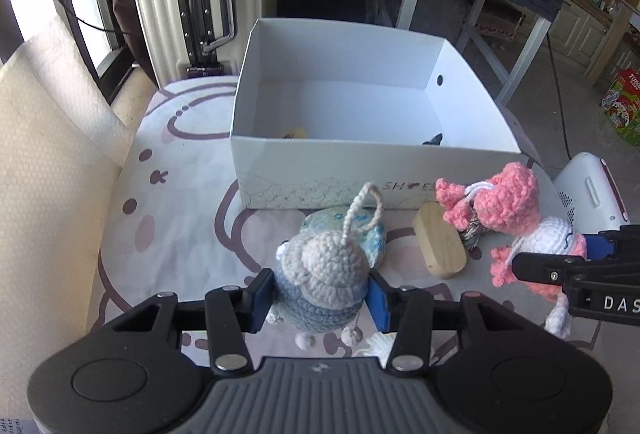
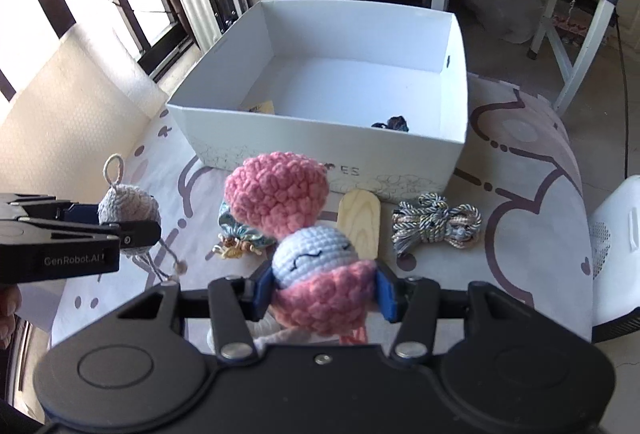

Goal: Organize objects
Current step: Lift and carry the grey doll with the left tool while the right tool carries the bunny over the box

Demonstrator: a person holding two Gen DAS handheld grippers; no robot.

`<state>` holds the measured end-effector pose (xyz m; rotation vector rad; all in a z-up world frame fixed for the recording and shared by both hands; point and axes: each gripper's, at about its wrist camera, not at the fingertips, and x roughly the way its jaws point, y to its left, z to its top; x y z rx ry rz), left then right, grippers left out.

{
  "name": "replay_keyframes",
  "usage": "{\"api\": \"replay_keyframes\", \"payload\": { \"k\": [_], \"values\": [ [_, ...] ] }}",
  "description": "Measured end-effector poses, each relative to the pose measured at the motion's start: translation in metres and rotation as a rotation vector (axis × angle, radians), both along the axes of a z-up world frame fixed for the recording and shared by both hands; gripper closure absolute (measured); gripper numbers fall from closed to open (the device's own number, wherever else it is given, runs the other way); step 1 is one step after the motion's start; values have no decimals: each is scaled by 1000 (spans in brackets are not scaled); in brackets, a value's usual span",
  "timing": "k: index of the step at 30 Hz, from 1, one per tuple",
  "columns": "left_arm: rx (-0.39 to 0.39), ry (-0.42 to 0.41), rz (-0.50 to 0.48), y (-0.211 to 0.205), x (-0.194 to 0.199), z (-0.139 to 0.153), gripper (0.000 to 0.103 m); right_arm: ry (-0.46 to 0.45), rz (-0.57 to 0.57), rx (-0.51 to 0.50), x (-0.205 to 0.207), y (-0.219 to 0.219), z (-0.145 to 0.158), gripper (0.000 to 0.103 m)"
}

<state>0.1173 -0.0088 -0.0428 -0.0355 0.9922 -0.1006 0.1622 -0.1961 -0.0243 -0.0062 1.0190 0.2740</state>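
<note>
Both tools are clamped on crochet toys — the left tool (image 1: 318,300) on a grey doll (image 1: 324,274), the right tool (image 2: 324,292) on a pink-and-white doll (image 2: 316,266) — near the white box (image 2: 320,142).

Left tongs (image 1: 318,300) clamped on grey crochet doll; right tongs (image 2: 324,292) clamped on pink crochet doll; both tilted downward.

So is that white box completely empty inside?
No: the white box already holds a small yellowish item near its front wall and a dark item in its front right corner.
</note>
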Motion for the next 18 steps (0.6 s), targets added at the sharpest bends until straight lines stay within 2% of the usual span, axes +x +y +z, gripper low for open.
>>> {"api": "replay_keyframes", "payload": {
  "k": [9, 18],
  "values": [
    [-6, -106, -26, -7, -10, 37, 53, -60, -87, 81, -11, -13, 36, 51],
    [-22, -131, -25, -12, -13, 47, 53, -102, -151, 77, -16, -18, 45, 51]
  ]
}}
